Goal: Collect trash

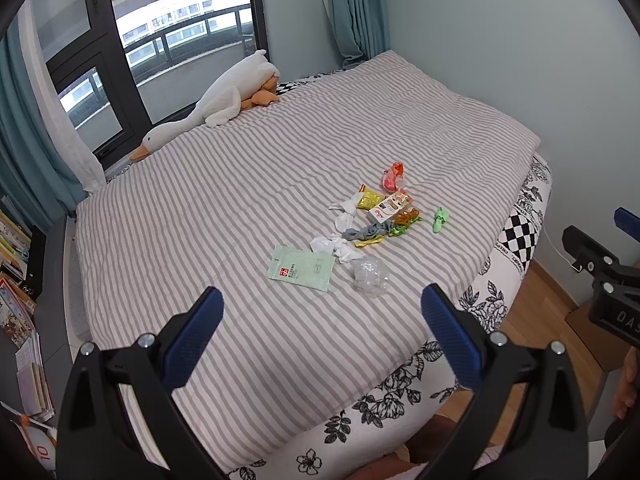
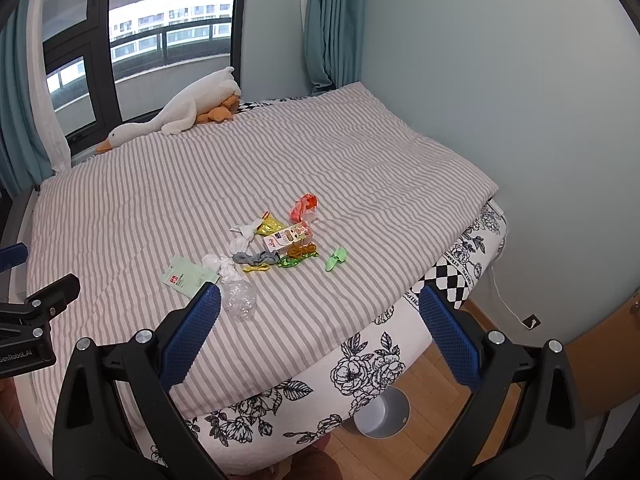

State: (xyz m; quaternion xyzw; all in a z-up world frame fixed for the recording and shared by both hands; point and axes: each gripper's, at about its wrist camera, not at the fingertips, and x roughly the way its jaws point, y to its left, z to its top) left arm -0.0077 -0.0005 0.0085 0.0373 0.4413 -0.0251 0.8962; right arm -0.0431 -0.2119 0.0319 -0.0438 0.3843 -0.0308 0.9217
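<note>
Only my right view shows the bin (image 2: 380, 416) on the floor, tucked against the bed's (image 2: 360, 360) near side; my left view instead catches books (image 1: 16, 264) stacked by the window side. Both my left tool (image 1: 322, 306) and right tool (image 2: 320, 306) gape wide, holding nothing. The trash (image 1: 372, 216) lies clustered mid-quilt, towards the wall side. A plush goose (image 1: 216, 104) rests at the far edge, well apart; the striped quilt (image 1: 240, 184) between is bare.

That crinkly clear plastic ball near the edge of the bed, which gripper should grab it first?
Probably the left gripper. The crumpled clear plastic lies just beyond its open fingers, near the middle. In the right wrist view it sits off by the left finger of the right gripper, also open, which faces the bed's corner.
</note>
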